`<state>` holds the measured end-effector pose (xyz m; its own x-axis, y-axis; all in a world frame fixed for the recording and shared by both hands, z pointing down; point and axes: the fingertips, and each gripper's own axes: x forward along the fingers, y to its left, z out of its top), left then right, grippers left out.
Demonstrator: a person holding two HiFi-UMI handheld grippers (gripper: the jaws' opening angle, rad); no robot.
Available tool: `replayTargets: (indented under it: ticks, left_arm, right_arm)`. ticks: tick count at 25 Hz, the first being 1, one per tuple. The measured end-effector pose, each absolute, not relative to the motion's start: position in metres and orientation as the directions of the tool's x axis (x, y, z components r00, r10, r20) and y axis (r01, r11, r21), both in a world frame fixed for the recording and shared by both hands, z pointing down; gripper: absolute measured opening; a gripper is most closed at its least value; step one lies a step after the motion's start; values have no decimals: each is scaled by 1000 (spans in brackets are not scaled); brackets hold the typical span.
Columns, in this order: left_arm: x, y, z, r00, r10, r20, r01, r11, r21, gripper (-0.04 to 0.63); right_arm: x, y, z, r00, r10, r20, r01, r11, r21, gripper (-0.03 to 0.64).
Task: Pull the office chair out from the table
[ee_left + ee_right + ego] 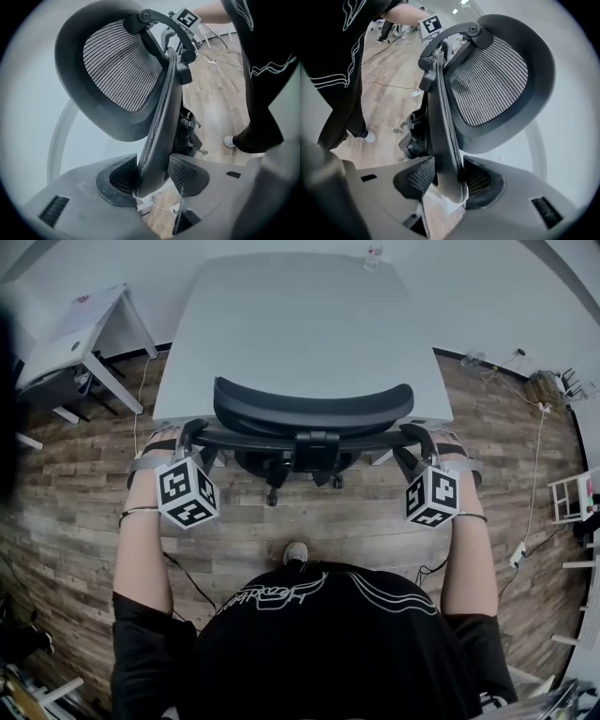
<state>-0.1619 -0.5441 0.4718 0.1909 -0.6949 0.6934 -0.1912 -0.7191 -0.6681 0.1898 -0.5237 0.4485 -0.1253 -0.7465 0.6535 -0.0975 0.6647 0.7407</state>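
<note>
Chair: black mesh-backed office chair (314,409), frame centre, pushed in against the near edge of the grey rectangular table (300,315).
Left gripper (152,176): jaws pinching one side edge of the backrest.
Right gripper (447,177): jaws pinching the opposite edge.
Done: both grips set.
Remaining: seemingly the whole pull, toward lower frame.

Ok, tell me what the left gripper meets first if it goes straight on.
The backrest: its edge already sits between the jaws of the left gripper, so pushing on would likely just seat it deeper.
</note>
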Motion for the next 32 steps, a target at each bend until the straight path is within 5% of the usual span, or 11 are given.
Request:
replayTargets:
  ticks: [32]
  left_arm:
    - [-163,-386,474,30,-752,658,-319,-631,-707,210]
  right_arm:
    - [190,-352,444,-222,-774,593,-107,624,774,206]
